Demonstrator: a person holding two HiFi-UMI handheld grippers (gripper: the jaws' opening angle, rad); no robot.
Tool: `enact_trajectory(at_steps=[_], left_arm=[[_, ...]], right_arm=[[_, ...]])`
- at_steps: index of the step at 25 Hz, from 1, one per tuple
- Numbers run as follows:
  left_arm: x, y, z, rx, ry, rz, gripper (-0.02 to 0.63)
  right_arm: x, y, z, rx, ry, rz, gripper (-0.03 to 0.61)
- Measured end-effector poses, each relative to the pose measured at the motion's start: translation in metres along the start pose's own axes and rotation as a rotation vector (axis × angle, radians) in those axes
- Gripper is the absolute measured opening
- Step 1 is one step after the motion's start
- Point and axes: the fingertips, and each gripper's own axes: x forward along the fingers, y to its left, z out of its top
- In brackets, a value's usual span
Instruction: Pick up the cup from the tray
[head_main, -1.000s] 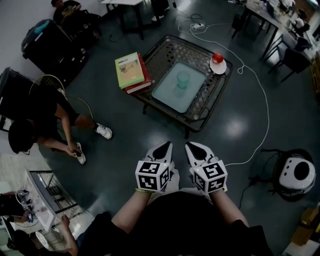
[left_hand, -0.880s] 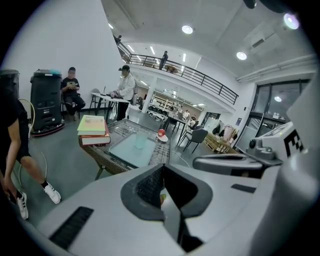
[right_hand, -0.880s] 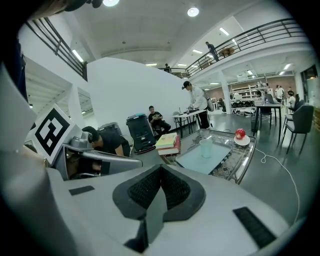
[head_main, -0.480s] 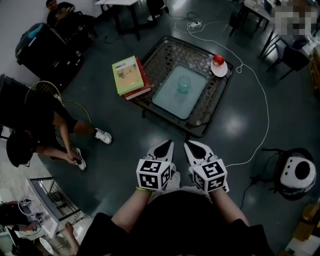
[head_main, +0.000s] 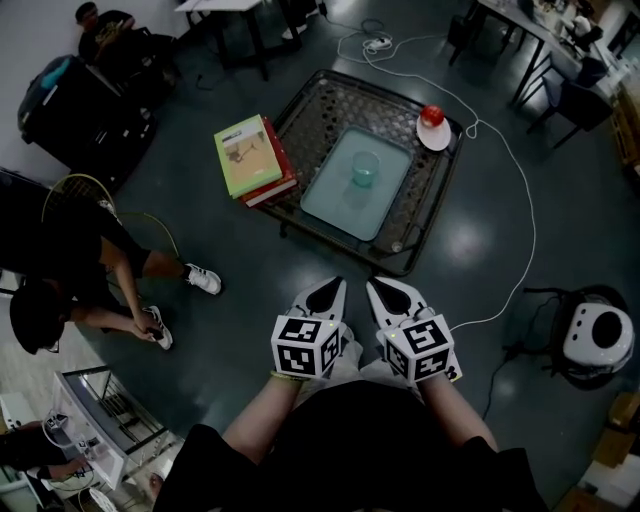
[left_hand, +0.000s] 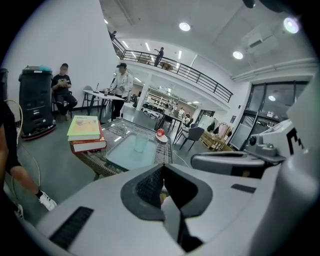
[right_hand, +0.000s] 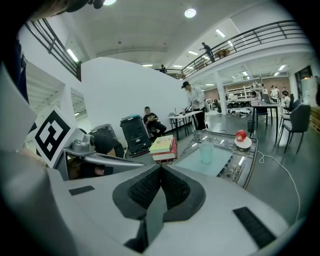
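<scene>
On grey floor (head_main: 240, 270), table (head_main: 335, 110) with tray (head_main: 340, 205)

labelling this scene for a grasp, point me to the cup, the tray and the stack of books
cup (head_main: 365, 169): head view, middle of its pale body.
tray (head_main: 335, 205): head view, bare floor near its closer end.
stack of books (head_main: 240, 155): head view, green cover of the top book.

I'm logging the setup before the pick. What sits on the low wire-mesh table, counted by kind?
pale translucent rectangular tray: 1
translucent teal cup: 1
stack of books with a green cover on top: 1
white round saucer: 1
red round fruit: 1
Total: 5
</scene>
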Motion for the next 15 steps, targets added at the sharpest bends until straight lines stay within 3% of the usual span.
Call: enact_trajectory(at_steps=[15], left_arm=[[0.011, 0.002, 0.003, 0.008, 0.012, -0.009, 0.011]], right_arm=[[-0.006, -0.014, -0.008, 0.036, 0.017, -0.053, 0.009]])
